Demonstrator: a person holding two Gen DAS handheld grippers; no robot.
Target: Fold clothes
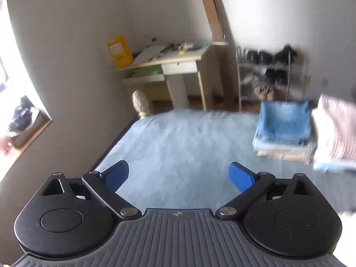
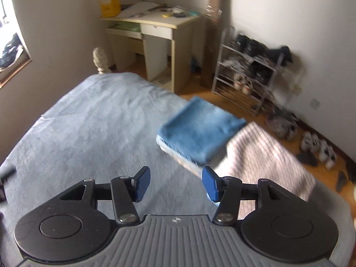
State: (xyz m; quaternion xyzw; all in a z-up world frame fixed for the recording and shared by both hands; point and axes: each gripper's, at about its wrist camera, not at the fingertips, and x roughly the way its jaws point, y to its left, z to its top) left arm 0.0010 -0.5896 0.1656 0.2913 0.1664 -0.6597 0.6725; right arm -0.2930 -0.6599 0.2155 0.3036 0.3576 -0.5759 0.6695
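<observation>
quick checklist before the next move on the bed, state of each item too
1. Left gripper open, nothing between the fingers: ok.
2. Right gripper open, nothing held: ok.
3. Blue folded stack squared on the bed: ok.
4. Striped garment folded and lying beside the blue stack: ok, though blur hides its edges.
5. Another garment left to fold: cannot tell, none shows on the bed in either view.
6. Striped garment fully on the bed near the edge: cannot tell.

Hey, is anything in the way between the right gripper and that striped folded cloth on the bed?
Nothing visible. The right gripper is open above the bed cover, and the striped cloth lies just ahead to its right, beside the blue folded pile.
</observation>
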